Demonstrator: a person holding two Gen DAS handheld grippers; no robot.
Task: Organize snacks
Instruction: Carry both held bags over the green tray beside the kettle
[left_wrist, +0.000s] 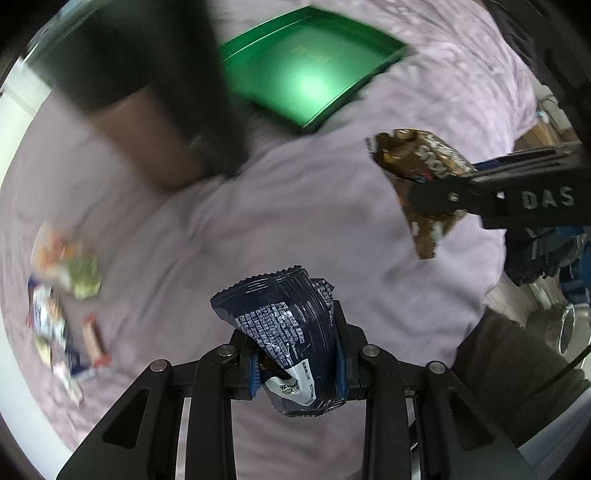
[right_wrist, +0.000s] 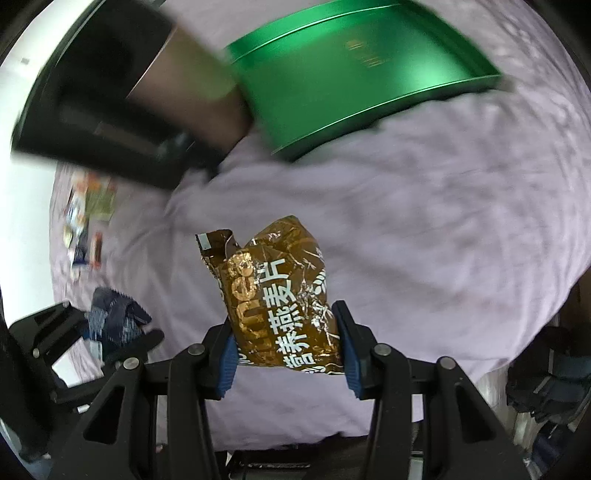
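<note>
Left gripper (left_wrist: 299, 365) clamps a dark blue snack packet (left_wrist: 284, 332) above the lilac cloth (left_wrist: 258, 206), while the right gripper (right_wrist: 288, 354) pinches a brown oat packet (right_wrist: 280, 291), both packets hanging clear of the cloth. An open green tray (left_wrist: 306, 74) lies at the far side, ahead of both grippers, the right one seemingly nearer its corner. Remaining loose snacks (left_wrist: 62, 306) sit well apart at the left edge
</note>
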